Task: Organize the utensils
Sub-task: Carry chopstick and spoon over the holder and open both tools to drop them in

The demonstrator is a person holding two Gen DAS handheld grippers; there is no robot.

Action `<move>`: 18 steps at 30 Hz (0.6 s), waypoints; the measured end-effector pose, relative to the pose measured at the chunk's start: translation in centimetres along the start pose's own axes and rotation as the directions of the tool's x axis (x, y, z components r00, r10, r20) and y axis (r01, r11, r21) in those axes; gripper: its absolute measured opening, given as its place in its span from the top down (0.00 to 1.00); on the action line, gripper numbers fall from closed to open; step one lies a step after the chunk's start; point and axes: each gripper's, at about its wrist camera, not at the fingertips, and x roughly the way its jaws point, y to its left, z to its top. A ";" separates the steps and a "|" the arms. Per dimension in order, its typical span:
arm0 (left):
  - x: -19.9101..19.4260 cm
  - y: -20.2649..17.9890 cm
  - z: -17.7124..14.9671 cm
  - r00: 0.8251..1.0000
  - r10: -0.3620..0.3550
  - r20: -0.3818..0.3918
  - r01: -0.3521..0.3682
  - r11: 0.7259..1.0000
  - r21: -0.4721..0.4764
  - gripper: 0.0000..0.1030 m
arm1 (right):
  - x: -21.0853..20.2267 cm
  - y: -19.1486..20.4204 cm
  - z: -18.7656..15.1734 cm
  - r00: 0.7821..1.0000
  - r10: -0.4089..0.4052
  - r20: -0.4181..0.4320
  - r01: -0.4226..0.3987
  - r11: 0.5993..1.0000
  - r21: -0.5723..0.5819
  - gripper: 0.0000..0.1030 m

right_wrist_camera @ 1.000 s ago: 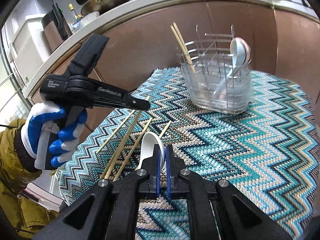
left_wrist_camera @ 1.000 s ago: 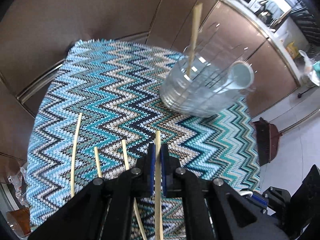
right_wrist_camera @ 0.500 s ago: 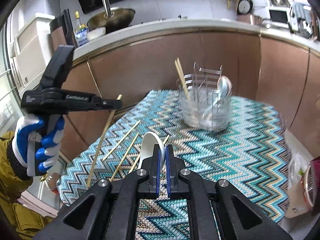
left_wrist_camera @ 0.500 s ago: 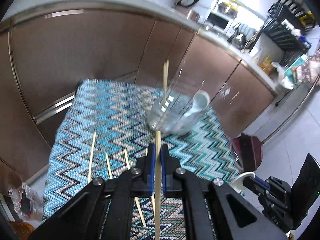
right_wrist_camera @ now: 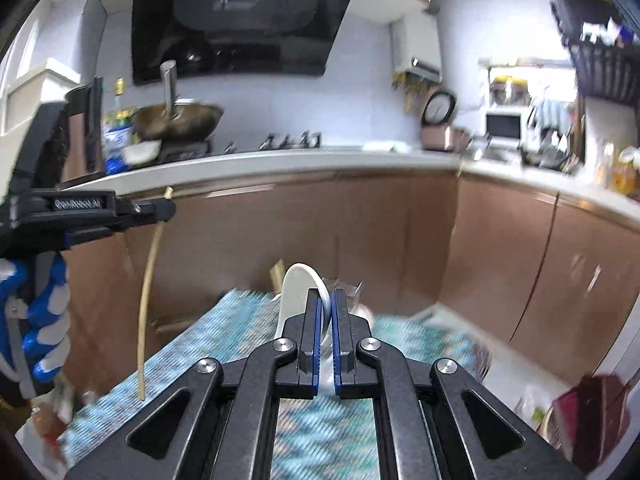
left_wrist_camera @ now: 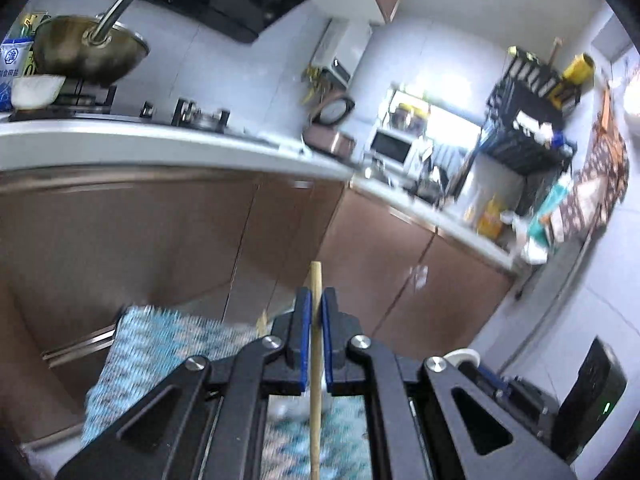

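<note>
My left gripper (left_wrist_camera: 315, 300) is shut on a wooden chopstick (left_wrist_camera: 315, 364) that runs up between its blue pads, tip above them. In the right wrist view the left gripper (right_wrist_camera: 162, 210) holds that chopstick (right_wrist_camera: 147, 292) hanging down, high over the mat. My right gripper (right_wrist_camera: 325, 300) is shut on a white spoon (right_wrist_camera: 297, 292), bowl sticking up left of the pads. The utensil holder is mostly hidden behind the right gripper; only wire tips (right_wrist_camera: 348, 286) show. Both views are blurred.
The zigzag blue mat (right_wrist_camera: 224, 332) covers the table below; it also shows in the left wrist view (left_wrist_camera: 152, 344). Brown cabinet fronts (right_wrist_camera: 400, 232) and a white counter (right_wrist_camera: 280, 160) with a wok (right_wrist_camera: 178, 120) stand behind. A red dustpan (right_wrist_camera: 592, 412) is low at the right.
Both grippers have risen and tilted up, so the views now show the kitchen wall instead of the mat. The chopstick and spoon stay gripped. The holder has dropped out of sight.
</note>
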 end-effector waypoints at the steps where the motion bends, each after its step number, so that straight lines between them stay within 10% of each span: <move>1: 0.9 0.1 0.5 1.000 0.001 0.023 -0.001 1.000 -0.009 0.95 | 1.0 -0.3 0.4 1.000 -0.011 0.022 0.011 1.000 0.000 0.95; 18: 15.8 2.7 -2.6 0.973 0.173 0.156 -0.166 0.984 -0.059 0.95 | 13.7 -1.7 -2.7 0.997 -0.079 0.023 0.080 0.995 -0.058 0.95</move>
